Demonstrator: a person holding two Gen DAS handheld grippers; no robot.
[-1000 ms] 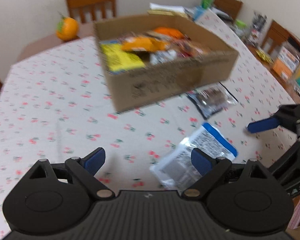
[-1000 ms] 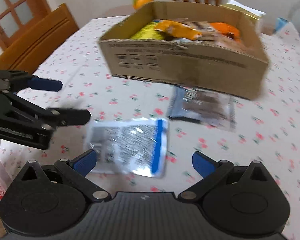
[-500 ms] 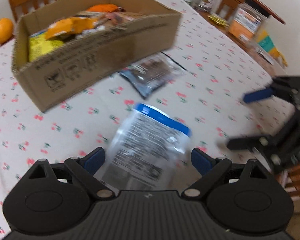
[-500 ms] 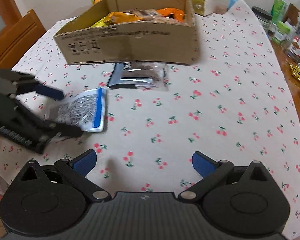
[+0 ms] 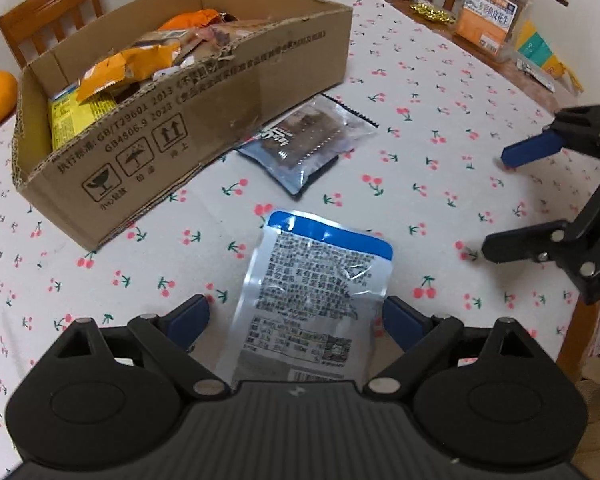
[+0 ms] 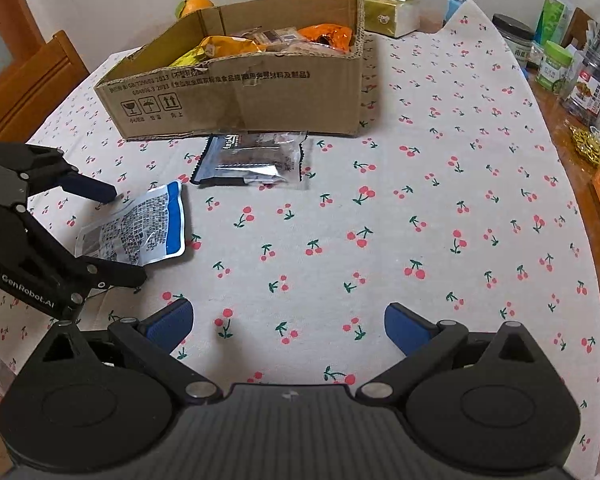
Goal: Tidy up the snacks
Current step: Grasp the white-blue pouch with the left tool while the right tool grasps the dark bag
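Observation:
A silver pouch with a blue top band (image 5: 312,292) (image 6: 140,228) lies flat on the cherry-print tablecloth. My left gripper (image 5: 296,320) (image 6: 114,234) is open and straddles it, one blue pad on each side, neither pressing. A dark clear-wrapped snack packet (image 5: 308,140) (image 6: 256,158) lies against the front wall of the open cardboard box (image 5: 180,132) (image 6: 240,96), which holds several orange and yellow snack bags. My right gripper (image 6: 288,322) (image 5: 514,200) is open over bare cloth, to the right of the pouch, with nothing between its fingers.
An orange (image 6: 192,4) and a tissue box (image 6: 388,14) sit behind the box. Jars and packets (image 6: 588,80) line the right table edge. Wooden chairs (image 6: 32,84) stand around the table. Bare cloth lies right of the packet.
My left gripper swung over the silver pouch and rolled, so the pouch now lies between its fingers. My right gripper slid away to the right of the pouch.

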